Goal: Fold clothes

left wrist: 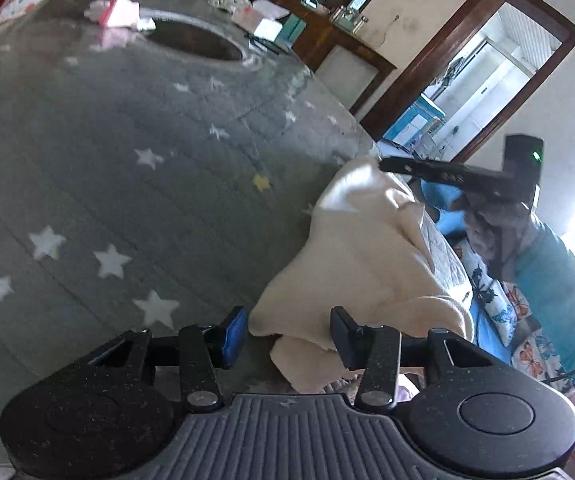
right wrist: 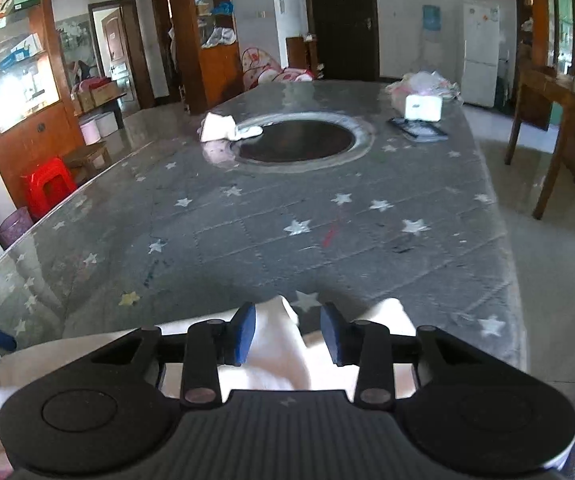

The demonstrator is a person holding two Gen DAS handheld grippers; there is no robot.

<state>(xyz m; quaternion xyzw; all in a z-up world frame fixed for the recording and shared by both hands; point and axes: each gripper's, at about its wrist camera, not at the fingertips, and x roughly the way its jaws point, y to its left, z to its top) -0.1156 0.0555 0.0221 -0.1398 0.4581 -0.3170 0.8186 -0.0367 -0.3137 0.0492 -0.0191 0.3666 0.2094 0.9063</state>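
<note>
Cream garment [left wrist: 367, 252] bunched at the near edge of the counter [left wrist: 127, 184], lower right of the left wrist view, spilling off the edge toward the person's sleeve [left wrist: 555, 276]. Same cloth along the bottom of the right wrist view [right wrist: 279, 344], two rumpled peaks poking up between and beside the fingers.

Left gripper [left wrist: 289, 336]: jaws set wide apart, a fold of cloth lying in the gap, nothing pinched. Right gripper [right wrist: 287, 334]: likewise spread, cloth beneath and between the pads, no grip closed on it. Seen from the left view, right gripper [left wrist: 447, 176] hanging over the upper end of the garment.

Judged soft, light and limp: no stiffness to hold a shape, likely to sag and drag when lifted by one point. Thick, fleecy look suggests decent friction against the pads, little slip. Nothing fragile.

Best hold probably at an edge or corner, one for each gripper, well apart, so the cloth hangs flat. Seams and hems not discernible in this crumple.
</note>
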